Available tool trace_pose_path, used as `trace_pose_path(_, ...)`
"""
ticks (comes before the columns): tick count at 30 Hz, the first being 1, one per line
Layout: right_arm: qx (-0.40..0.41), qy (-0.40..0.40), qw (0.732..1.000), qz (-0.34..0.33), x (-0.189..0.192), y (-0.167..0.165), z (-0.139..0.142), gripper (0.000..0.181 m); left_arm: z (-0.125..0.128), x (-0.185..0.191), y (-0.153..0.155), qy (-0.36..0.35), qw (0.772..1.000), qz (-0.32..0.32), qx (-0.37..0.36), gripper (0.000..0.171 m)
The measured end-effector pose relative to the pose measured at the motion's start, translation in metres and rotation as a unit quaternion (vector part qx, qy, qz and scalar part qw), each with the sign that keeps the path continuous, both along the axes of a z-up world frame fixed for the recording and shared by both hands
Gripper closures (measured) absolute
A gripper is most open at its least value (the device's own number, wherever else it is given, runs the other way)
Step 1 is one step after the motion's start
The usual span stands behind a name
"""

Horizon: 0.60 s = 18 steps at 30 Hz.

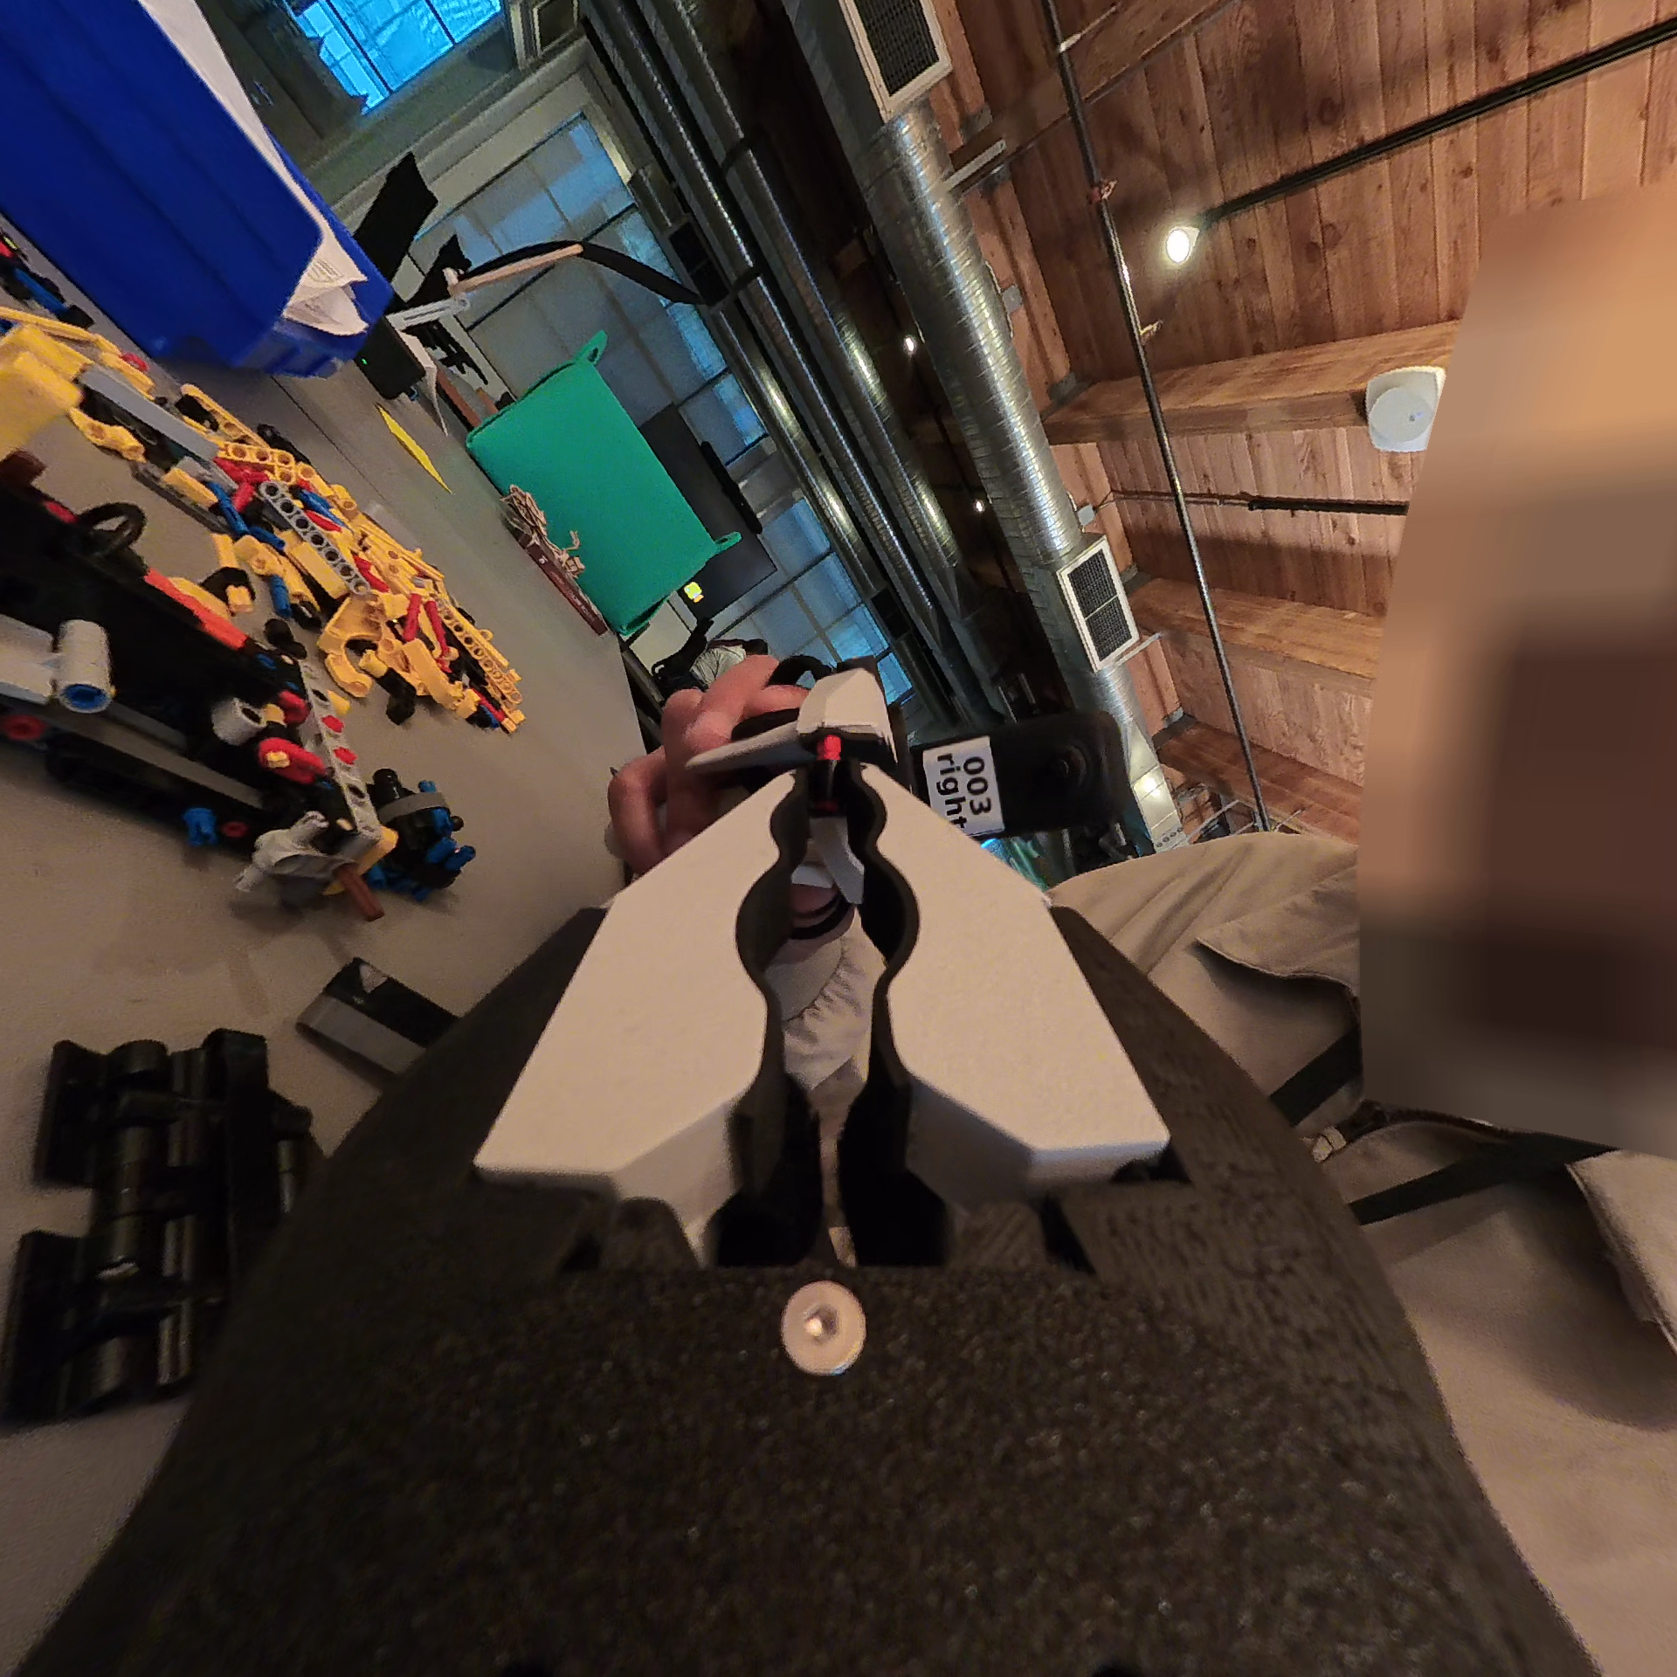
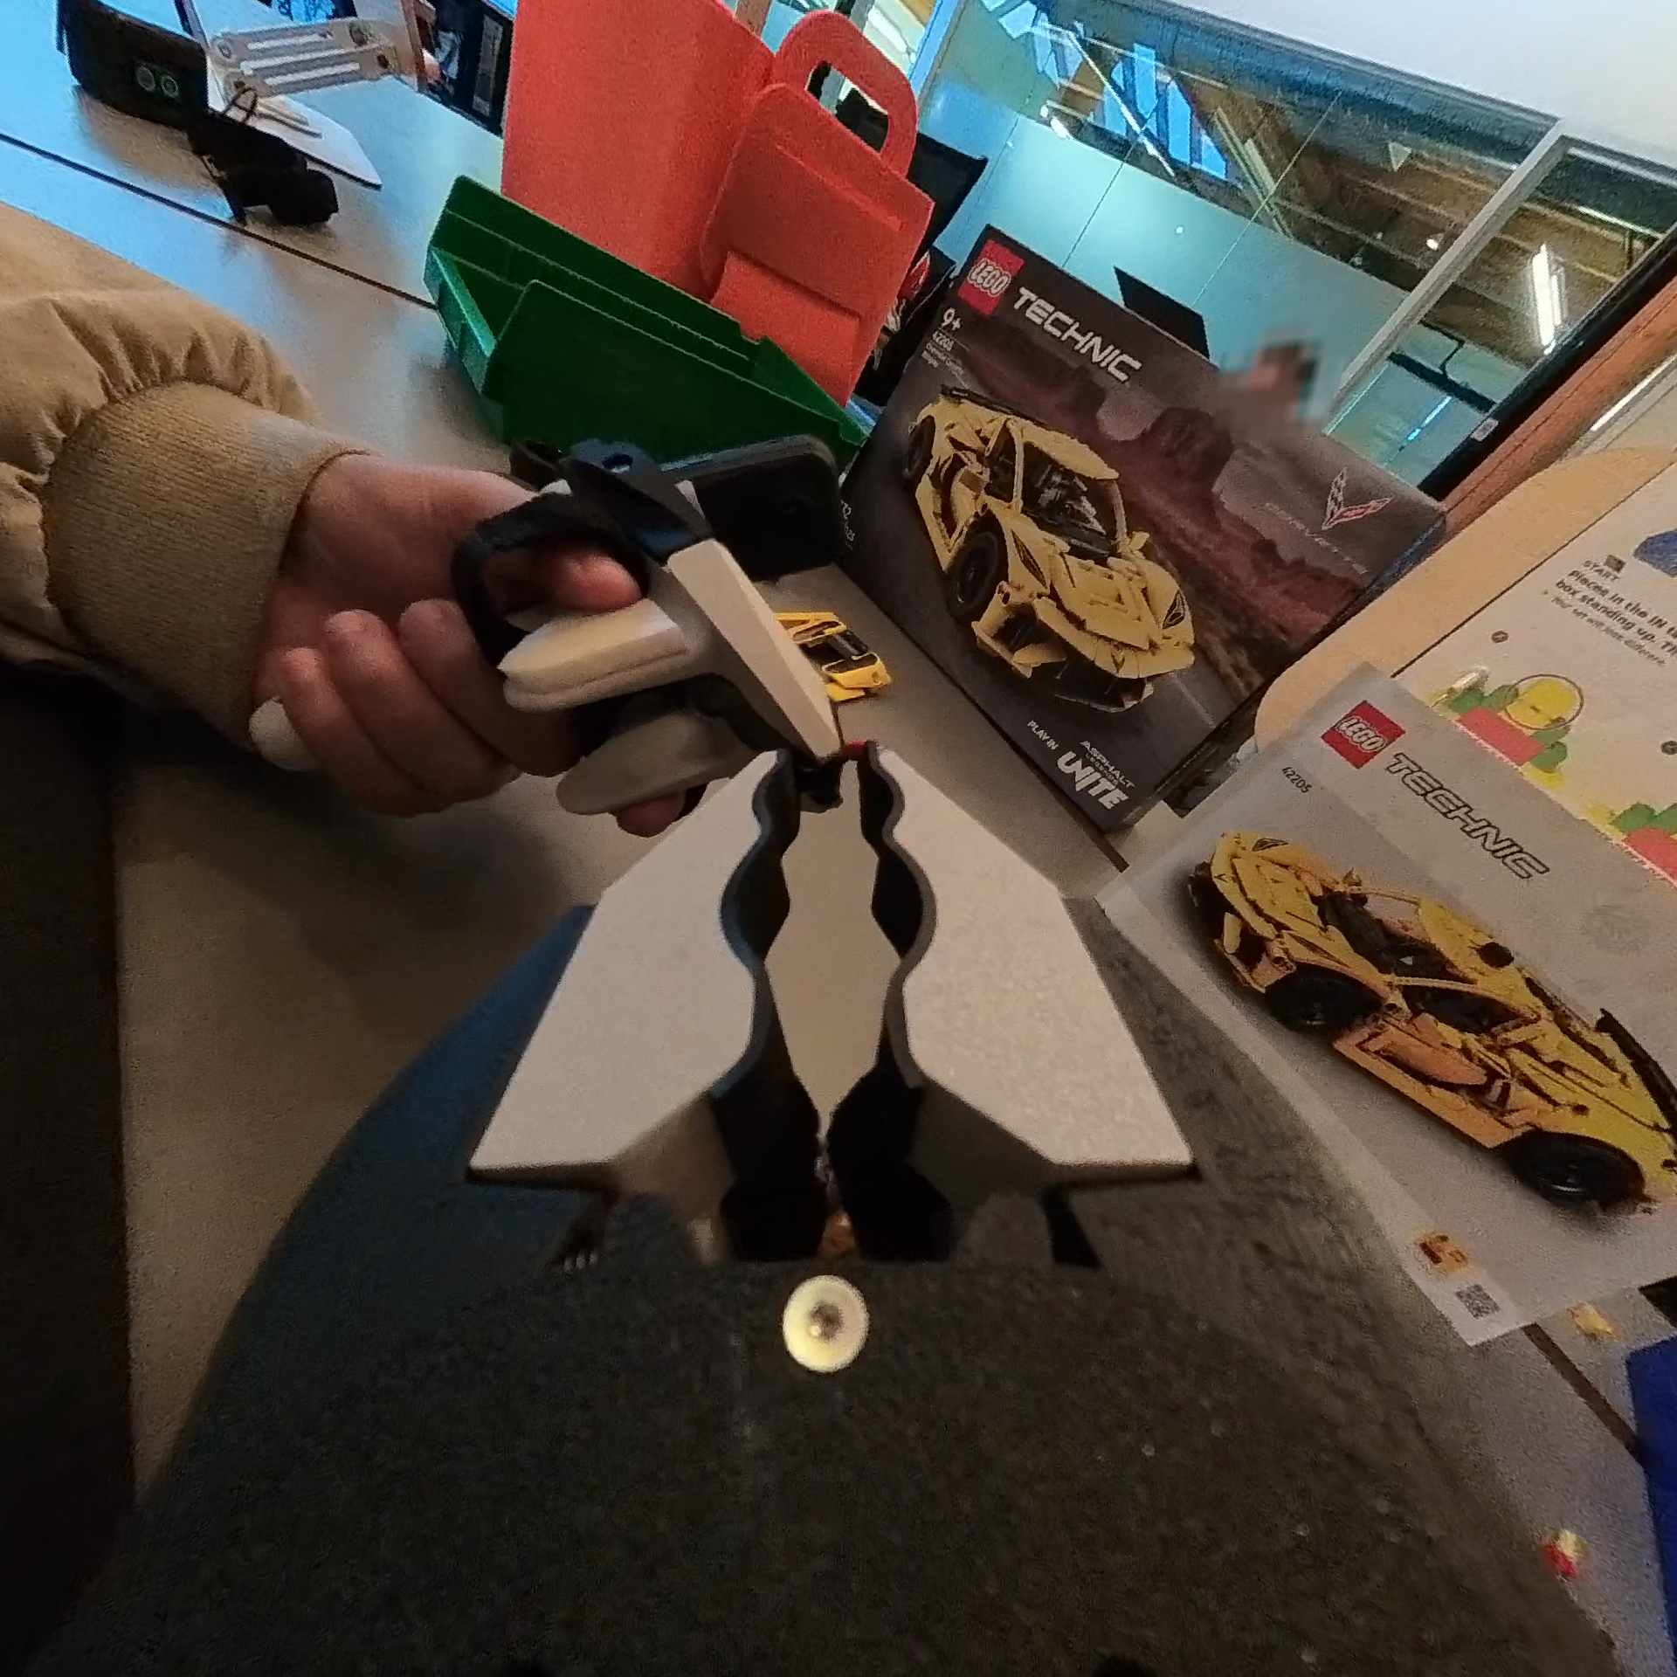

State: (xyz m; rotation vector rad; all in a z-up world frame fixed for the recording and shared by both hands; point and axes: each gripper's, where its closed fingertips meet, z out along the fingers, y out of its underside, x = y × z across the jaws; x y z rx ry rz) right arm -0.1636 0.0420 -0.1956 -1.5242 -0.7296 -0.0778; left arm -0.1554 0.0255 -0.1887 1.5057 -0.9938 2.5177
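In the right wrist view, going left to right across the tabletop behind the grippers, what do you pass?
Tan sleeve → green bin → orange bag → boxed car set → instruction booklet.

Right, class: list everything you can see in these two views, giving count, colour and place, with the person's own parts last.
small pin: one, red and black, pinched between both gripper tips
loose building pieces: many, mostly yellow, on the table
blue bin: one, far table edge
green bin: one, behind the left hand
orange bag: one, standing in the green bin
set box: one, dark with yellow car picture, upright
instruction booklet: one, white, right of gripper
left hand-held gripper: shut on the pin
right hand-held gripper: shut on the pin
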Motion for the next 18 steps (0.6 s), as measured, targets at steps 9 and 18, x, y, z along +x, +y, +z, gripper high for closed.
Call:
trace_pose_path(9, -0.019, 0.016, 1.000, -0.019, 0.009, 0.005, -0.002, 0.168, -0.003, 0.004, 0.007, 0.021, 1.000, 0.023, 0.006, 0.163)
trace_pose_path(18, -0.025, 0.036, 0.999, -0.012, 0.008, 0.003, -0.006, 0.167, -0.009, 0.005, 0.006, 0.037, 0.999, 0.026, 0.010, 0.165)
